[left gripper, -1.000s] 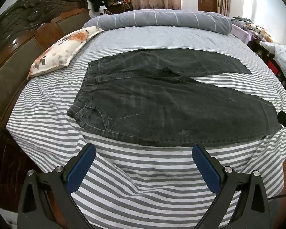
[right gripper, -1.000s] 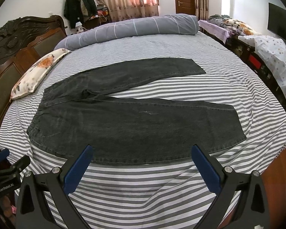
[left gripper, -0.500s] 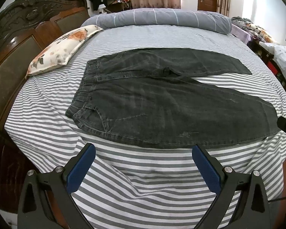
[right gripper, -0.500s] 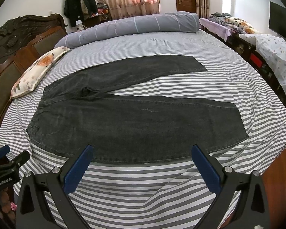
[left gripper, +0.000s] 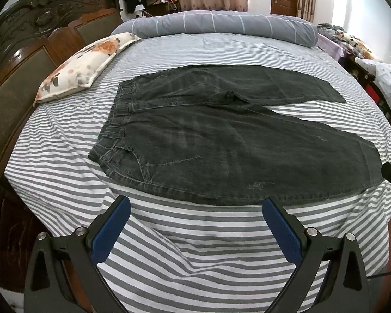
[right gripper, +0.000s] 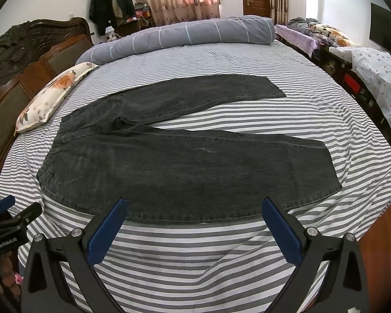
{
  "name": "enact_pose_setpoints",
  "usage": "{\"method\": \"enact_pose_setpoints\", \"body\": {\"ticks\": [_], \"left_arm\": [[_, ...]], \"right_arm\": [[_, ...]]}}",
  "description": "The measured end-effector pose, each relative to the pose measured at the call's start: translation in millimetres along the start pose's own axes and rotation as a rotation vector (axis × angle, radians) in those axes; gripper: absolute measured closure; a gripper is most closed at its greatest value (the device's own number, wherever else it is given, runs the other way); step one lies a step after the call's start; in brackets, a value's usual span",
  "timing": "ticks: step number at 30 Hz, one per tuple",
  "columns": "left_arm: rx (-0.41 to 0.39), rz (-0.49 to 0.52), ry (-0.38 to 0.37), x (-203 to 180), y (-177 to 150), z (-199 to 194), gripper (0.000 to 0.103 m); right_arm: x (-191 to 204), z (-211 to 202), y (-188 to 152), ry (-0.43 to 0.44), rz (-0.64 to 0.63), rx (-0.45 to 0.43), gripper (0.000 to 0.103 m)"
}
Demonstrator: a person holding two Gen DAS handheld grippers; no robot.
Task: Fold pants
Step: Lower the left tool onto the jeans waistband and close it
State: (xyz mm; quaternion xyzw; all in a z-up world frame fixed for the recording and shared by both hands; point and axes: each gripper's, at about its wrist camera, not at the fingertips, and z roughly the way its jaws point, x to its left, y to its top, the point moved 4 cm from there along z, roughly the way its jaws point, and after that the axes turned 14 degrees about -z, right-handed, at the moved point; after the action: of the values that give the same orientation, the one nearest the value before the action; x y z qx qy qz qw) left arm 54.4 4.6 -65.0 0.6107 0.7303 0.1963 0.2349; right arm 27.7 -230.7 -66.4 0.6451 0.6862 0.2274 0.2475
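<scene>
Pants: dark grey denim, spread flat on the bed, waistband toward the headboard side, both legs splayed apart in a V. Nothing folded yet, so I'd say we're right at the start.

Near leg: its long edge runs just past my fingertips in both views. Easiest thing to grab, I reckon.

Far leg: well apart from the near one at the cuff end. If I carry the near leg over and only one end gets there, the fold goes crooked.

Left claw: mine, wide open, holding nothing, hanging over bare sheet just short of the hip and pocket area.

Right claw: also wide open and empty, just short of the near leg's edge toward the knee.

Pinch risk: the leg is two layers of denim on a soft sheet. Go too shallow and I probably lift the top layer only; go too deep and I'd guess I catch the striped sheet too and drag it along.

Drag risk: denim looks heavy and stiff. If the two claws lift unevenly, the waistband could skew or bunch.

Sheet wrinkles: already rumpled in front of me, an easy snag.

Floral pillow: near the waistband corner but not touching. Should be fine unless the pants slide that way.

Rolled duvet: well clear at the far side, no worries there.
</scene>
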Motion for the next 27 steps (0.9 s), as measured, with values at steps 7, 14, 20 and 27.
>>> {"method": "enact_pose_setpoints", "body": {"ticks": [7,14,20,27], "left_arm": [[-0.010,-0.014,-0.003,17,18,16,0.003],[-0.056,-0.072,-0.025,58,65,37,0.017],[-0.066,-0.140,-0.114,104,116,67,0.051],[-0.079,-0.203,-0.220,147,167,115,0.057]], "right_arm": [[-2,6,3,0.008,0.013,-0.005,0.001],[-2,21,22,-0.003,-0.004,-0.001,0.001],[0,41,40,-0.003,-0.001,0.008,0.001],[18,82,52,0.003,-0.039,0.068,0.001]]}}
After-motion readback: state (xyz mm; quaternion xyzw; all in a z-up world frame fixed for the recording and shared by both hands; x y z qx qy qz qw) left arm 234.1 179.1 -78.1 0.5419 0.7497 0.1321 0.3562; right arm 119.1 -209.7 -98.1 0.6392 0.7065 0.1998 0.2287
